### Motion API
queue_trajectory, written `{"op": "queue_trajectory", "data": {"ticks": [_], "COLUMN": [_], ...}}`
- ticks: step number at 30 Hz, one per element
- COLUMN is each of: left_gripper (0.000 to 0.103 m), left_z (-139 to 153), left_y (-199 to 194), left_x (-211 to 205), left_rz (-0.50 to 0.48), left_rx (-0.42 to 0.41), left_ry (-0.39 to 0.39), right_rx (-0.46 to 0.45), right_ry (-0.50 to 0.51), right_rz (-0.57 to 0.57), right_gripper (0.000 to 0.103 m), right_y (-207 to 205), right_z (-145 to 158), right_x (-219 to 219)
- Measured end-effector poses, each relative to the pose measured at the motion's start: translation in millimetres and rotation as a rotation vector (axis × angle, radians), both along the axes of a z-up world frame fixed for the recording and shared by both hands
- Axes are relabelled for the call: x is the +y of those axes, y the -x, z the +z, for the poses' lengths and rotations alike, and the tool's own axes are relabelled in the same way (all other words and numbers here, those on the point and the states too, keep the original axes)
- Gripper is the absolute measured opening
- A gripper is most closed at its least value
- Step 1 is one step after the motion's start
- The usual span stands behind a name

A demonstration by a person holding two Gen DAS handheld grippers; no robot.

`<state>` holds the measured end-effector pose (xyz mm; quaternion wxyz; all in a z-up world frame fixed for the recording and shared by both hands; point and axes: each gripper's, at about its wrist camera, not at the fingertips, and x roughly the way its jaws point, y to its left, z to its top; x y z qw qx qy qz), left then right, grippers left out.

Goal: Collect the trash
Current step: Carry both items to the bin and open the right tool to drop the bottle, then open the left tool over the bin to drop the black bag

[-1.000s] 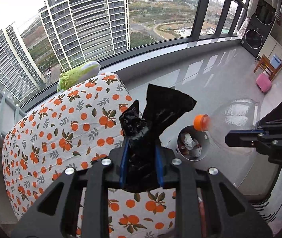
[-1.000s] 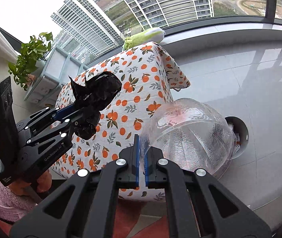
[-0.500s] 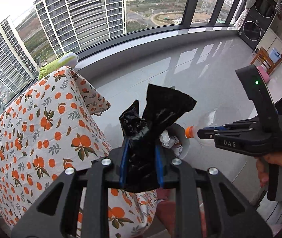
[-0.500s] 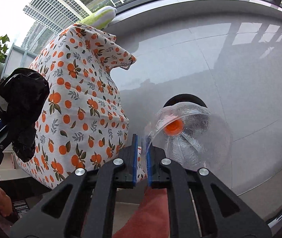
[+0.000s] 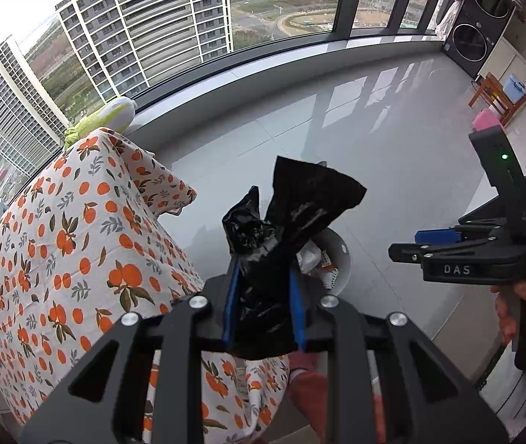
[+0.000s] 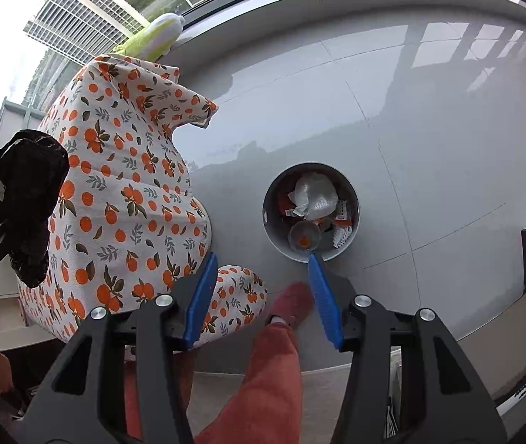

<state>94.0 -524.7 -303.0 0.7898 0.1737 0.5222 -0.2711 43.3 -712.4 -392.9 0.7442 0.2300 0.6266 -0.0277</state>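
Note:
My left gripper (image 5: 263, 277) is shut on a crumpled black plastic bag (image 5: 289, 222) and holds it in the air; the bag also shows at the left of the right wrist view (image 6: 30, 199). My right gripper (image 6: 261, 259) is open and empty above a round grey trash bin (image 6: 309, 255) on the floor. A clear plastic bottle with an orange cap (image 6: 303, 236) lies inside the bin among white and red wrappers. In the left wrist view the bin (image 5: 340, 259) shows partly behind the bag, and the right gripper (image 5: 403, 249) is to its right.
A table draped in a white cloth with orange fruit print (image 6: 126, 192) stands left of the bin. A green-white plush (image 6: 152, 40) lies on the window ledge. The person's red-trousered leg and slipper (image 6: 289, 307) are by the bin. A washing machine (image 5: 474, 37) stands far right.
My right gripper opened and let go of the clear bottle, which dropped into the bin. My left gripper still holds the black bag and has swung toward the bin.

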Motion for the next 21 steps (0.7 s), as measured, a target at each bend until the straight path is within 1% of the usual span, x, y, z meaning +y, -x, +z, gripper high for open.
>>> {"op": "queue_trajectory", "data": {"ticks": [3, 7, 11, 16, 19, 21], "left_gripper": [0.024, 0.025, 0.028, 0.028, 0.036, 0.046], "left_z": [-14.9, -46.0, -84.3, -135.2, -160.9, -172.5], "left_y": [3.1, 6.7, 7.1, 1.2, -1.5, -2.9], "left_x": [-22.7, -54.0, -85.0, -115.2, -127.2, -131.8], "left_rz": [-0.045, -0.105, -0.168, -0.205, -0.213, -0.211], "left_rx": [0.02, 0.061, 0.092, 0.138, 0.164, 0.176], "left_ry": [-0.002, -0.007, -0.018, -0.049, -0.072, -0.077], "right_rx": [-0.012, -0.021, -0.03, -0.036, -0.029, -0.02], "right_ry": [-0.003, 0.003, -0.002, -0.002, 0.005, 0.014], "right_rz": [-0.044, -0.09, -0.135, -0.184, -0.203, -0.215], "right_gripper": [0.049, 0.049, 0.049, 0.049, 0.049, 0.049], "right_y": [20.7, 46.3, 65.6, 83.8, 94.4, 100.2], "right_z": [10.5, 21.6, 28.7, 32.6, 31.4, 29.7], "right_x": [-13.0, -24.1, -30.4, -34.6, -38.4, -40.5]}}
